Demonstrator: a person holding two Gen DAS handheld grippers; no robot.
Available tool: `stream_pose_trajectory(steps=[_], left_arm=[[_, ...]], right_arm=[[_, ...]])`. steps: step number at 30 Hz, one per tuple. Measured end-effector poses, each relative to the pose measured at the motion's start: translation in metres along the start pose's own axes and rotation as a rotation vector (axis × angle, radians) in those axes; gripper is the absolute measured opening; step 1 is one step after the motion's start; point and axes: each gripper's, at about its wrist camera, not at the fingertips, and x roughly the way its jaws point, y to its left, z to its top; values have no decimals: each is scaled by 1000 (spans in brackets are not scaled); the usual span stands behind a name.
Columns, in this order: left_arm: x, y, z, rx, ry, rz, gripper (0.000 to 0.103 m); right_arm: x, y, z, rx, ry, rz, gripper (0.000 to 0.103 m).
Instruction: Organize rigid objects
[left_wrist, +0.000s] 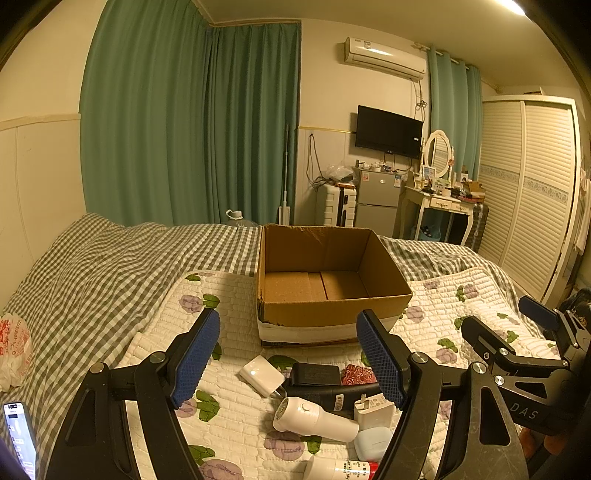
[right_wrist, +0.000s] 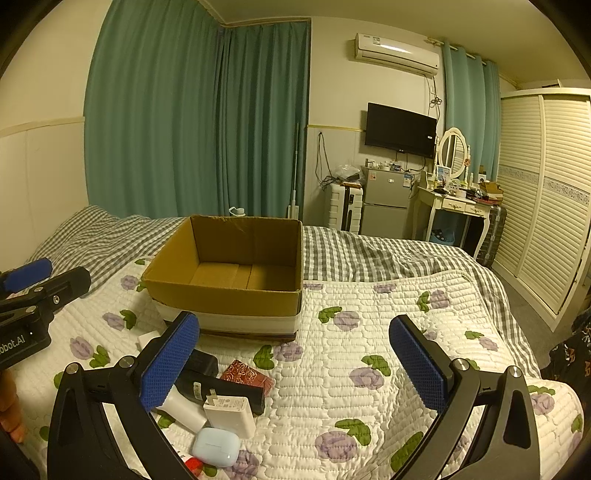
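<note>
The letters "DAS" stand in pale print on the black body of the right gripper (left_wrist: 524, 332), seen from the left wrist camera. From the right wrist camera, the black body of the left gripper (right_wrist: 40, 284) carries white lettering cut by the frame edge, readable as "obot.AI". Print on the phone screen (left_wrist: 20, 439), the tube label (left_wrist: 352, 470) and the plastic bag (left_wrist: 14, 347) is too small or blurred to read.

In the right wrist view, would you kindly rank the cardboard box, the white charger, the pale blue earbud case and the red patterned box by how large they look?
1. Cardboard box, clearly largest.
2. White charger.
3. Red patterned box and pale blue earbud case look alike; the case lies nearer the camera, so I leave them unranked.
</note>
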Motion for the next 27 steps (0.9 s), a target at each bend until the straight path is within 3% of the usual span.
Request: stream_pose_trajectory(steps=[12,17,21,27], left_arm=[[-12,-3,1,12,-17,26,79],[-20,-7,-9,19,17,47,79],[-10,-10,-32,30,103,60,79],[17,-10,-65,47,229,89,79]], right_arm=[[-10,-2,5,2,-10,13,103],[-21,-10,1,-4,13,44,103],[-12,-5,-21,-35,88,77,103],[37,14,-71,-74,300,150,103]])
